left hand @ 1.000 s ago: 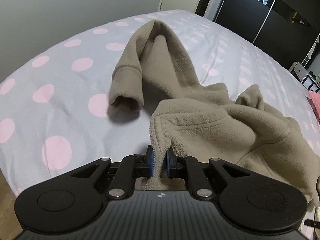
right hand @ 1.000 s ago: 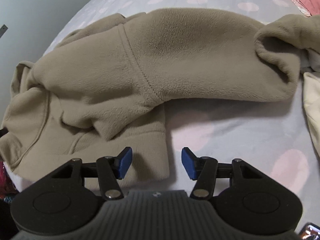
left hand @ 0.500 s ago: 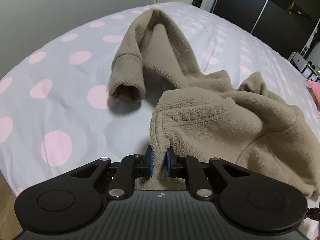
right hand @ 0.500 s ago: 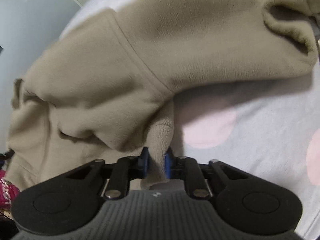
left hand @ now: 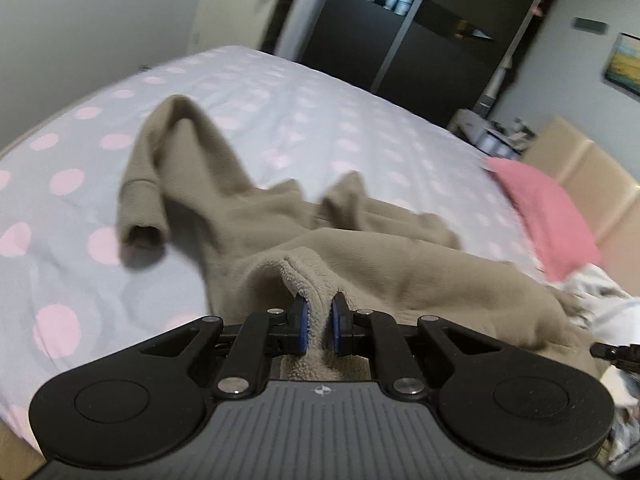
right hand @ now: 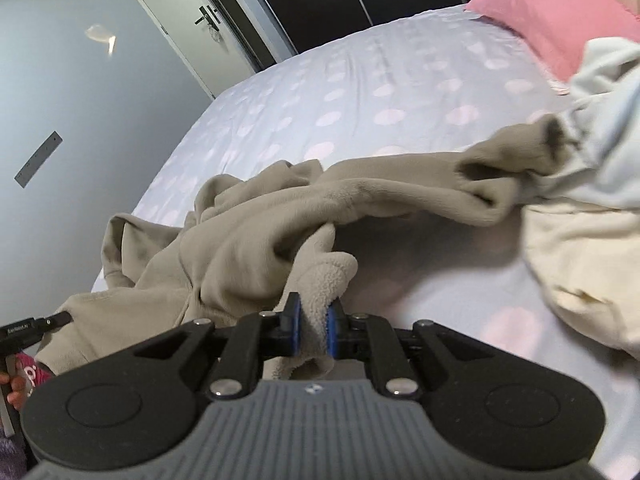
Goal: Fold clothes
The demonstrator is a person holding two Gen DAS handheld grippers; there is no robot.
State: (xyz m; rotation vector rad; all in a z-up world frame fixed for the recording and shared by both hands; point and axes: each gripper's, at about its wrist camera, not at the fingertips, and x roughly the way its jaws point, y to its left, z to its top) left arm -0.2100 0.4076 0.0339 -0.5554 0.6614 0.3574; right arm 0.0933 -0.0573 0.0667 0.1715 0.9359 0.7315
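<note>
A home bedroom. A wide bed [left hand: 360,128] fills the room, under a pale sheet dotted with pink. A pink pillow [right hand: 552,16] lies at its head, dark sliding wardrobe doors [left hand: 420,28] stand beyond its far side, and a white door [right hand: 188,20] is set beside them.

Bedroom: bed [left hand: 304,104] in pale sheet with pink dots, pink pillow [right hand: 560,20] near a beige padded headboard [left hand: 596,184], plain grey wall [right hand: 80,120] with a white door [right hand: 192,20], dark glossy sliding wardrobe [left hand: 420,36], framed picture [left hand: 624,64] on the far wall.
</note>
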